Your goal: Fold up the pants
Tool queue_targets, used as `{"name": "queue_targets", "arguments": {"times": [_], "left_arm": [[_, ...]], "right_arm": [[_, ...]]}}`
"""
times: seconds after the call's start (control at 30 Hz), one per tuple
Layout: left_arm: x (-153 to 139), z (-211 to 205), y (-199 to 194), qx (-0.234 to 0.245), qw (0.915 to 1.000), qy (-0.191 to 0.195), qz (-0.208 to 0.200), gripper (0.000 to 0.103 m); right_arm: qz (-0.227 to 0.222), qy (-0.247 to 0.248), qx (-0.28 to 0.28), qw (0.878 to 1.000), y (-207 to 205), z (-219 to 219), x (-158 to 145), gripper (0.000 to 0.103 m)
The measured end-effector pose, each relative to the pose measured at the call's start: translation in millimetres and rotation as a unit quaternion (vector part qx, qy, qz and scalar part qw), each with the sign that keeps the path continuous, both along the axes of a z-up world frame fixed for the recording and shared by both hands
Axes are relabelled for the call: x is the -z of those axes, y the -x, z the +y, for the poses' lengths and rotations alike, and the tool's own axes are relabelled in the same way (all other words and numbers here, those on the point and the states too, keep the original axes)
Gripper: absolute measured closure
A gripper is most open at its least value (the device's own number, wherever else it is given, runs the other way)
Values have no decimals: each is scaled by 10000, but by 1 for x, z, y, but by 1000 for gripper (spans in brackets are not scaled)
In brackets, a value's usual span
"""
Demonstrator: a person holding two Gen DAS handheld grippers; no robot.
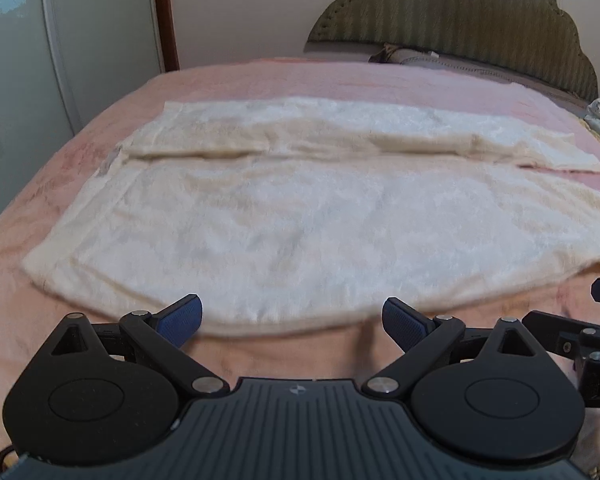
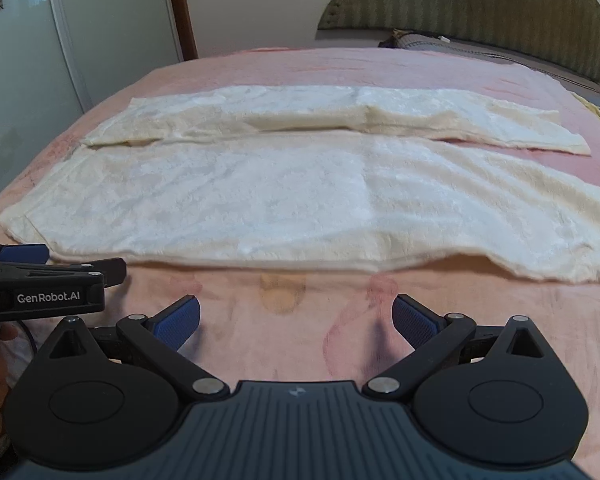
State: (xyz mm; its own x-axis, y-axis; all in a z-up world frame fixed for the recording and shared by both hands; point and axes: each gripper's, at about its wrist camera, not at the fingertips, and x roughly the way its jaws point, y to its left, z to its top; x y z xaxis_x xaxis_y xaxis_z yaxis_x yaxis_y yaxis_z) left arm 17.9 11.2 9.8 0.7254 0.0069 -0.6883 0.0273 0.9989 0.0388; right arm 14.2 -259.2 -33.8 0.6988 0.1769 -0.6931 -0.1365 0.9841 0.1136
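One pair of cream, fluffy fleece pants (image 1: 300, 216) is counted, with two legs laid out side by side. One pink bedspread (image 2: 284, 320) is seen, along with one olive padded scalloped headboard (image 1: 460, 8). Two black grippers with blue-padded fingers are counted: left (image 1: 292, 322) and right (image 2: 296, 322).

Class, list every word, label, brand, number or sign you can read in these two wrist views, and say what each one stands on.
"GenRobot.AI": white lettering on the black side of the left gripper, seen in the right wrist view.
Small logo mark on each gripper's grey body: a symbol, no letters.
Small tag at the left end of the pants: too blurred to read.
Nothing else is readable.
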Motion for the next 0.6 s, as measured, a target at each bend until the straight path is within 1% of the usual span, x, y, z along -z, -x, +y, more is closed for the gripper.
{"name": "queue_targets", "arguments": {"times": [0.07, 0.17, 0.2, 0.23, 0.27, 0.33, 0.4, 0.43, 0.53, 0.6], "left_arm": [[-8, -1, -10, -23, 9998, -7, -193, 5], [-13, -2, -28, -88, 9992, -108, -366, 5], [-13, -2, -34, -129, 9991, -160, -384, 5], [-13, -2, -39, -159, 9988, -208, -417, 5], [-12, -2, -44, -175, 9986, -248, -442, 5], [-9, 0, -54, -213, 9980, -362, -479, 5], [-5, 5, -62, -260, 9971, -487, -518, 5], [-2, 8, -67, -294, 9970, -508, -499, 5], [3, 18, -81, -417, 9963, -563, -500, 5], [4, 25, -91, -519, 9952, -616, -559, 5]], "right_arm": [[-161, -92, -36, 9998, -7, -3, -10, 0], [-744, -174, -127, 9970, -17, -9, -30, 0], [-918, -132, -198, 9955, -21, -9, -36, 0], [-1116, -28, -330, 9932, -27, -7, -40, 0], [-1224, 132, -486, 9912, -31, -3, -40, 0], [-1161, 679, -793, 9877, -47, 9, -35, 0], [-1099, 936, -918, 9853, -59, 17, -27, 0], [-1102, 903, -1001, 9847, -67, 18, -25, 0], [-1135, 589, -1081, 9859, -93, 15, -26, 0], [-1431, 443, -1087, 9827, -108, 11, -33, 0]]}}
